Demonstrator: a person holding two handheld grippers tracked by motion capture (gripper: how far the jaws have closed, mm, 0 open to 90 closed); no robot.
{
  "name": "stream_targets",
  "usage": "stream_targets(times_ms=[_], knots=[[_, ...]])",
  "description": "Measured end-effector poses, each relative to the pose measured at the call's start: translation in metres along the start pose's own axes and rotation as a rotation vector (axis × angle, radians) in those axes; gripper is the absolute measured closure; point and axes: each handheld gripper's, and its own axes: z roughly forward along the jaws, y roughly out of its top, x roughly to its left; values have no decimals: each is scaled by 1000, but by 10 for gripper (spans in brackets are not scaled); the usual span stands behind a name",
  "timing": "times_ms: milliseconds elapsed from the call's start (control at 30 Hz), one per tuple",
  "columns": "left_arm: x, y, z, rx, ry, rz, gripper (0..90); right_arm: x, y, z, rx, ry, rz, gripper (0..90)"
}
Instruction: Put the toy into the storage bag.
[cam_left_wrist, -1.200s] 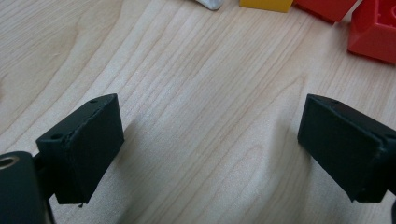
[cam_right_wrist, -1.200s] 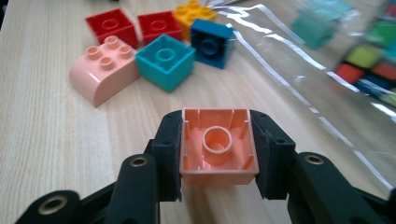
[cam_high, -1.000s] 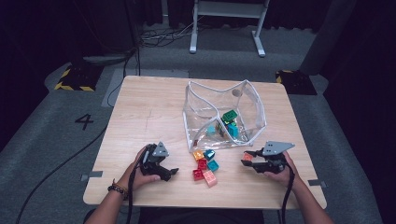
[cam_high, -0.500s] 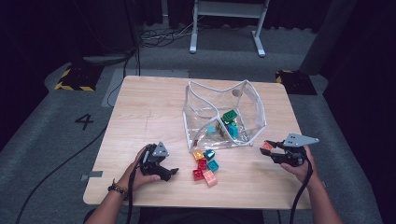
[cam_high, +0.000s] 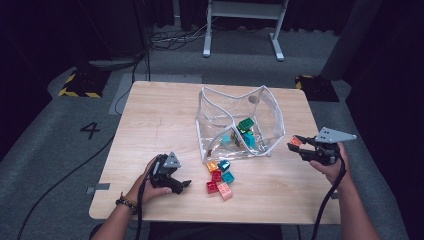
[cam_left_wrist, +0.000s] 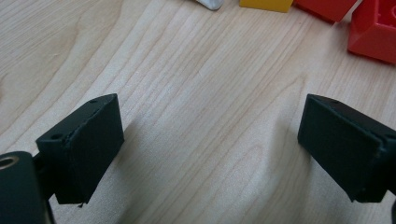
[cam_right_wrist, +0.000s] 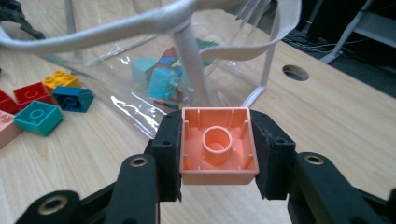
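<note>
Currently, I hold an orange brick (cam_right_wrist: 218, 144) clamped between the jaws of the right gripper (cam_high: 300, 146), hollow underside facing the camera, pads pressing both side walls. I read this gripper at about 3 o'clock of the clear bag (cam_high: 240, 125), raised off the table (cam_high: 150, 115), so the brick sits just outside the bag's white-trimmed rim. The left gripper (cam_left_wrist: 210, 140) rests low over bare wood at about 8 o'clock of the bag, jaws wide apart with nothing between them.

Risks, as I judge them:
- The bag wall is limp; a brick released against the rim may fall outside.
- The jaws may snag the trim and drag the bag.
- Nothing steadies the bag, so it may slide or collapse toward the loose bricks (cam_high: 220, 179) at 6 o'clock.
</note>
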Motion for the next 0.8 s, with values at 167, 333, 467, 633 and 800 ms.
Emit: stream_targets(times_ms=[167, 333, 467, 633, 800], knots=[[0, 0, 0, 0, 0, 0, 72, -7, 13, -5, -13, -25, 6, 594], [0, 0, 0, -1, 0, -1, 71, -12, 28, -8, -27, -54, 6, 595], [0, 0, 0, -1, 0, -1, 71, -16, 39, -9, -37, -65, 5, 594], [0, 0, 0, -2, -1, -3, 71, -22, 53, -9, -38, -73, -2, 595], [0, 0, 0, -2, 0, -3, 71, -29, 64, -7, -66, -70, 25, 594]])
